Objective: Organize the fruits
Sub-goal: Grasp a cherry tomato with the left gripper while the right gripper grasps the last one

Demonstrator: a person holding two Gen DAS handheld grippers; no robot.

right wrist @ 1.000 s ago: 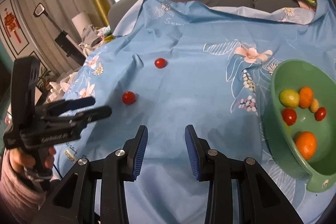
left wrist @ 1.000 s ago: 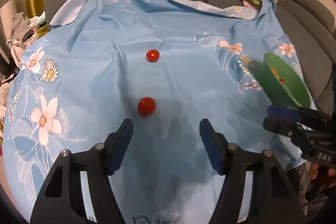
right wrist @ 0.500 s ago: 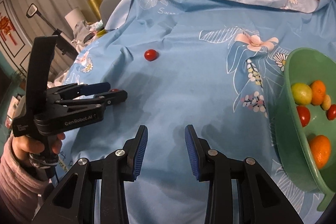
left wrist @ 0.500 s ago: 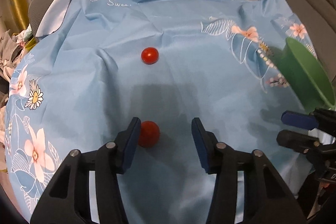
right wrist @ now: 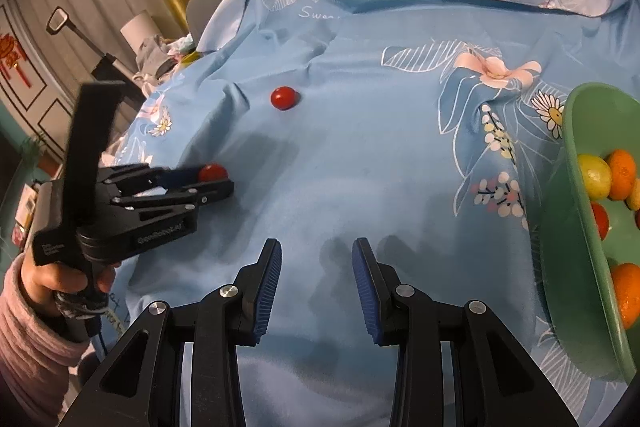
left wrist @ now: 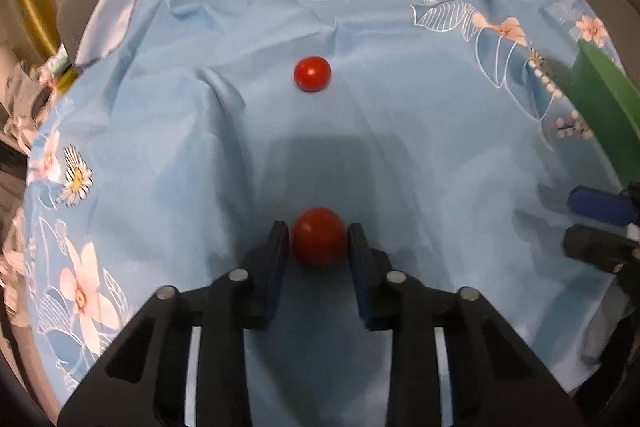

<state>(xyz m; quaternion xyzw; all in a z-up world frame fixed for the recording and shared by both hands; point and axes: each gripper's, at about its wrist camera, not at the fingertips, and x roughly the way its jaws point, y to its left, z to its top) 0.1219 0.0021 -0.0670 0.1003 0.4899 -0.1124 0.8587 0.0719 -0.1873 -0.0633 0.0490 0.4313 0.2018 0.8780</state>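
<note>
— Left gripper [left wrist: 319, 239] sits low in the centre of the left wrist view, its two pads closed in on the near cherry tomato [left wrist: 319, 236], one pad at each flank, on the blue floral cloth [left wrist: 400, 131]. Contact looks made, though I can't tell how firmly.

— And the big things first?

— Cloth fills both frames; the green bowl [right wrist: 568, 247] stands at the right edge of the right wrist view, holding oranges, a yellow-green fruit and red tomatoes. Right gripper [right wrist: 317, 279] hangs bottom centre there, jaws moderately apart, holding nothing. Smallest: the far cherry tomato [left wrist: 312, 73], upper centre, well apart from the near one.

— How will the tomato handle?

— Light, smooth, round, thin-skinned (likely to squirt out or split if pinched hard), I'd judge. Take it across its widest middle, gently, keeping it level toward the bowl.
</note>
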